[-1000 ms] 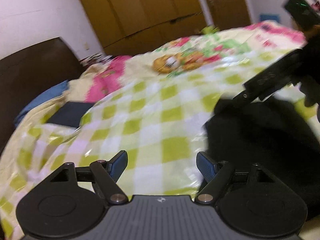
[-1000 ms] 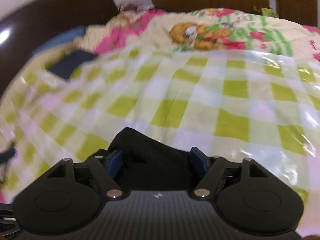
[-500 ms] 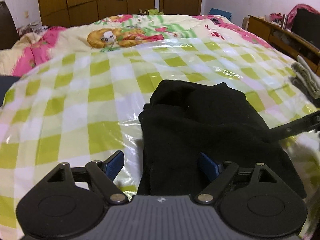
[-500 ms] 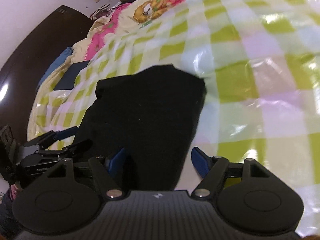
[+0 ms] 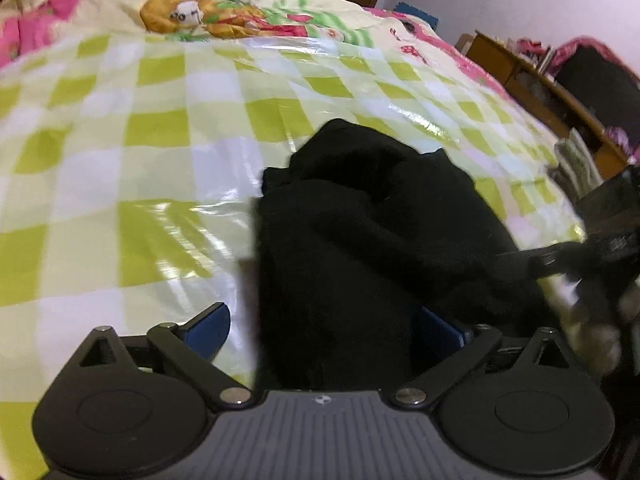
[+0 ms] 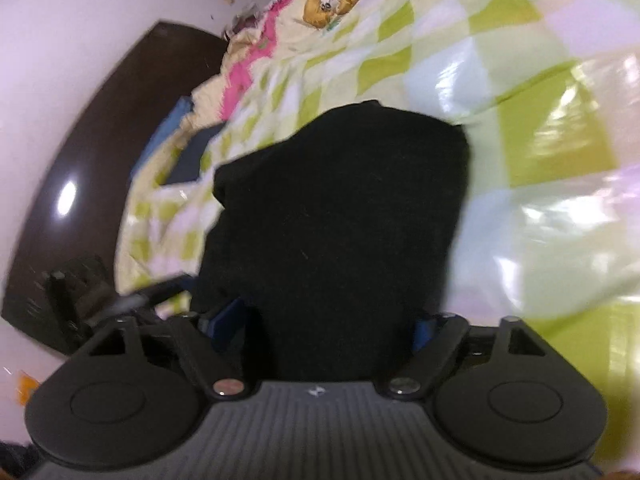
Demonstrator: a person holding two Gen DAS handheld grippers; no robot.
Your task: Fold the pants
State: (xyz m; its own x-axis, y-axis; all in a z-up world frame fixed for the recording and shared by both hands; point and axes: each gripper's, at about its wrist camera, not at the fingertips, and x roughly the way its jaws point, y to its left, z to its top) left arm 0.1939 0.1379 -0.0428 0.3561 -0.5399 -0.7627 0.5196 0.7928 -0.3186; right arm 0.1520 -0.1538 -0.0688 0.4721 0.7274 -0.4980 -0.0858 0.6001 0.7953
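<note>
Black fabric fills the middle of both my views: the pants lie bunched in a folded heap on the bed, over its glossy green-and-white checked cover. My left tool sits at the heap's near edge with its jaws spread wide; I see the left blue pad bare over the cover, while the right pad is partly buried under cloth. I can't tell whether that tool grips anything. My right tool is also spread wide, with pants cloth lying between its 2 fingers and covering most of both pads. From the left view, the right tool shows only as a dark, blurred shape at the far right edge. Beyond the bed stands a wooden cabinet, its contents too blurred to read.
</note>
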